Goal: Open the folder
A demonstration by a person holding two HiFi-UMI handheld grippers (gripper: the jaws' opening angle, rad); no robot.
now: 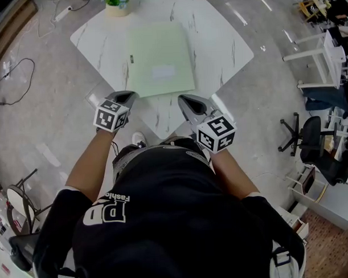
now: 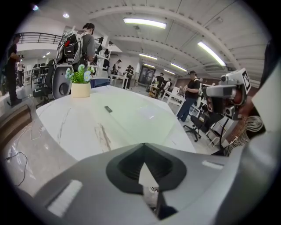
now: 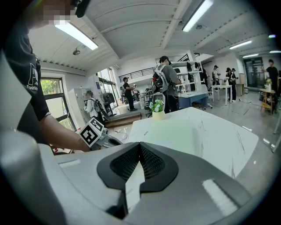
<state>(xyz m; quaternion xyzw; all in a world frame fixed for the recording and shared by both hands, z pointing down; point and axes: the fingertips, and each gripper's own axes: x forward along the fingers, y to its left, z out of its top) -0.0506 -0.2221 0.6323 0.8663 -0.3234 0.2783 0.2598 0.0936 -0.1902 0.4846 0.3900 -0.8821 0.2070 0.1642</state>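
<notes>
A pale green folder (image 1: 160, 59) lies flat and closed on the white marble table (image 1: 216, 31), with a small dark tab (image 1: 132, 59) at its left edge. My left gripper (image 1: 126, 98) hovers by the table's near corner, just short of the folder's near left corner, jaws shut and empty. My right gripper (image 1: 186, 99) hangs near the folder's near right corner, also shut with nothing in it. In the left gripper view the folder (image 2: 136, 116) lies beyond the closed tips (image 2: 142, 146). The right gripper view shows the folder (image 3: 175, 132) ahead of its closed tips (image 3: 140, 144).
A potted plant (image 1: 117, 3) stands at the table's far corner, behind the folder. Cables (image 1: 18, 78) run over the floor at the left. A black office chair (image 1: 302, 139) and a white desk (image 1: 325, 56) stand at the right. People stand in the background of both gripper views.
</notes>
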